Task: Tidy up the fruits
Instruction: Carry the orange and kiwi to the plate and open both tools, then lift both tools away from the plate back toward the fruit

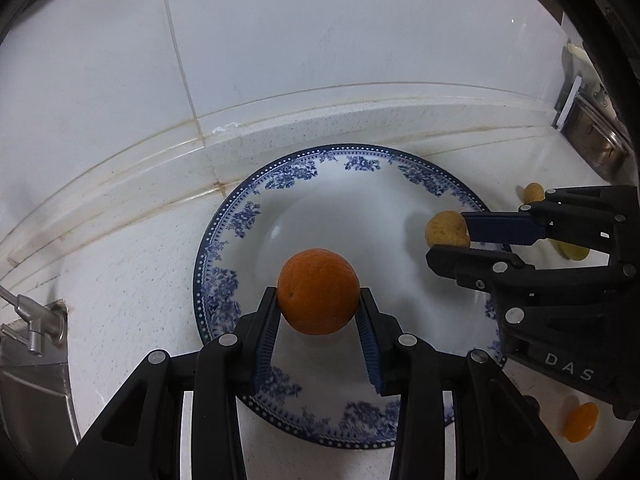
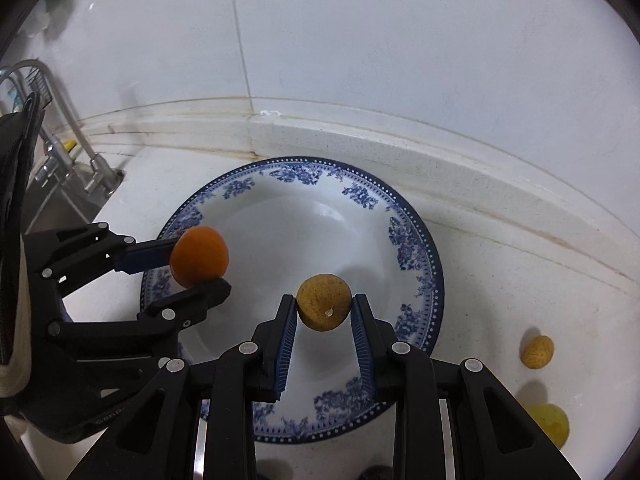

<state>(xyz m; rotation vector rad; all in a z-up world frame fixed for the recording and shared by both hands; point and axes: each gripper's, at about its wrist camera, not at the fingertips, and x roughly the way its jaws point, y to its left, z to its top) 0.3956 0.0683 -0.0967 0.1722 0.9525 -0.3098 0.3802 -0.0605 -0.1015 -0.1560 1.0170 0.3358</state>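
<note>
Orange (image 1: 318, 292), brown fruit (image 2: 324, 302) clamped over plate (image 1: 224, 248)

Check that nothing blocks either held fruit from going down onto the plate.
Nothing visible does. The left gripper holds the orange fruit and the right gripper the tan fruit, both over the blue-patterned plate. Its white centre below them is bare, and the two grippers are apart.

only readable text: white letters "DAS" on black body of right gripper (image 1: 448, 242), left wrist view. other gripper's lettering too blurry.
</note>
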